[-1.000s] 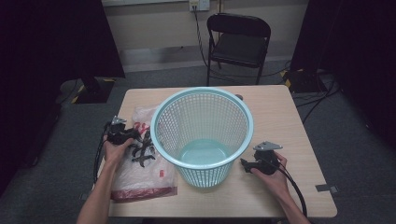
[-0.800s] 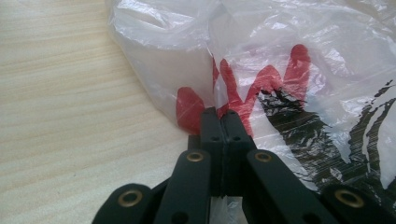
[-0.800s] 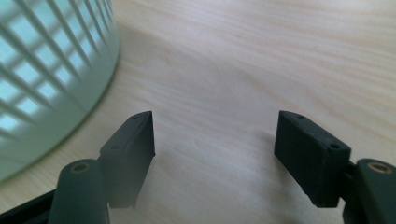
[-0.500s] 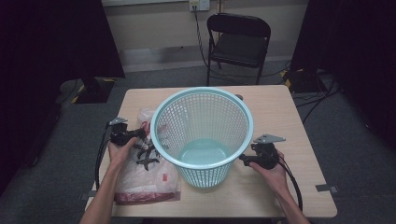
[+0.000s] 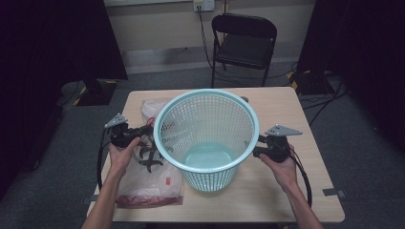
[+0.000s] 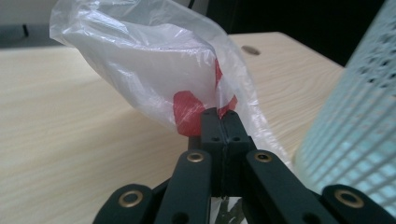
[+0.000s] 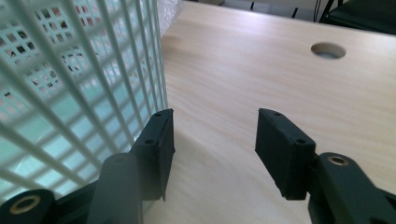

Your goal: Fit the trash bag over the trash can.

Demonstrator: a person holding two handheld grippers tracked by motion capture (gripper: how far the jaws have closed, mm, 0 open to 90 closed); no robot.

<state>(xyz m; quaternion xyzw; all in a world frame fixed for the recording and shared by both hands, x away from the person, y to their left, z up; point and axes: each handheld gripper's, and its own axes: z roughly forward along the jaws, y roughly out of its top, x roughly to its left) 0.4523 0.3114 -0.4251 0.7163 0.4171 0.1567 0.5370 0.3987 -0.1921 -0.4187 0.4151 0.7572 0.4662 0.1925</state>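
A pale teal mesh waste basket (image 5: pixel 206 138) stands upright in the middle of the wooden table (image 5: pixel 286 109). Left of it lies a clear plastic bag (image 5: pixel 148 176) with red and black print. My left gripper (image 5: pixel 143 131) is shut on a fold of that bag (image 6: pixel 154 70) and holds it up off the table, close to the basket's wall (image 6: pixel 359 121). My right gripper (image 5: pixel 255 151) is open just right of the basket, one jaw against the mesh (image 7: pixel 70 93), nothing between its jaws (image 7: pixel 215 140).
A black folding chair (image 5: pixel 243 40) stands beyond the table's far edge. A round cable hole (image 7: pixel 328 50) sits in the tabletop near the far side. Cables trail from both grippers toward the front edge.
My left gripper has lifted and moved right toward the basket, pulling the bag's fold up with it. The right gripper has risen slightly beside the basket.
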